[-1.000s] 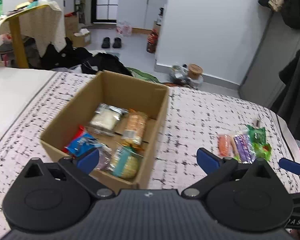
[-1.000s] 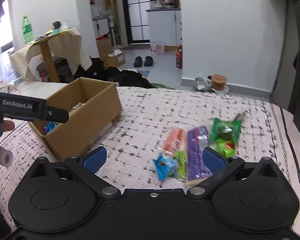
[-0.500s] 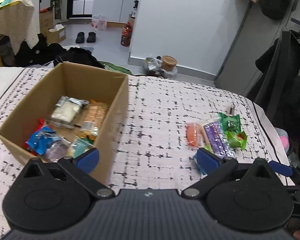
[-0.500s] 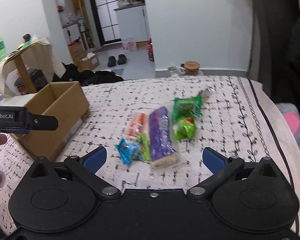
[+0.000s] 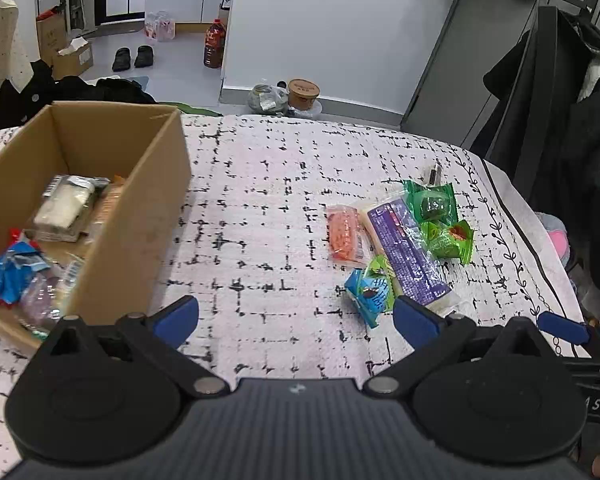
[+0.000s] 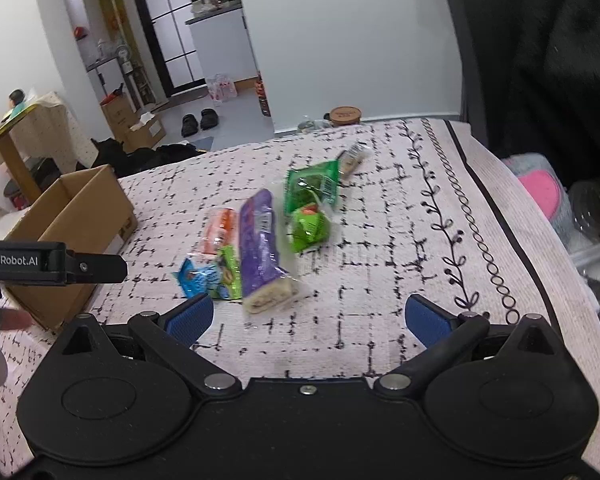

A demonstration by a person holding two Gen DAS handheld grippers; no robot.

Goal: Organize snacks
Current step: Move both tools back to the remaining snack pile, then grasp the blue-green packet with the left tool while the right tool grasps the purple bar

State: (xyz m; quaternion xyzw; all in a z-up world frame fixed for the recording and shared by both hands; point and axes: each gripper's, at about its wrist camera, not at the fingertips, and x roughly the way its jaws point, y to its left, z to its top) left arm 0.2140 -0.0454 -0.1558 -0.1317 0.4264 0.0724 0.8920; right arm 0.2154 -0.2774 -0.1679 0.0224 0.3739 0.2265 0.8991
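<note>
Both grippers hang over the patterned cloth [image 5: 260,208] with the loose snacks bunched together well to the right of the cardboard box [image 5: 156,184], and that bunching is the danger. The blue packet [image 6: 198,276] lies touching the small green-and-yellow packet [image 6: 229,270], which in turn touches the long purple packet [image 6: 260,248], so a careless pinch could catch two wrappers at once or nudge the pile further from the box. The wrappers look glossy; a shallow bite on a crinkled edge may well slip. On the far side of the purple packet from the box, the two green packets [image 6: 310,208] overlap, and a small dark-and-white sachet [image 6: 352,158] sits just beyond them. The orange packet [image 5: 342,236] lies on the box side of the purple one.

The left gripper [image 5: 296,318] is spread wide, holding nothing, touching nothing. The right gripper [image 6: 308,318] is likewise fully apart and empty, the purple packet's end just ahead of it. The box already holds several packets.
</note>
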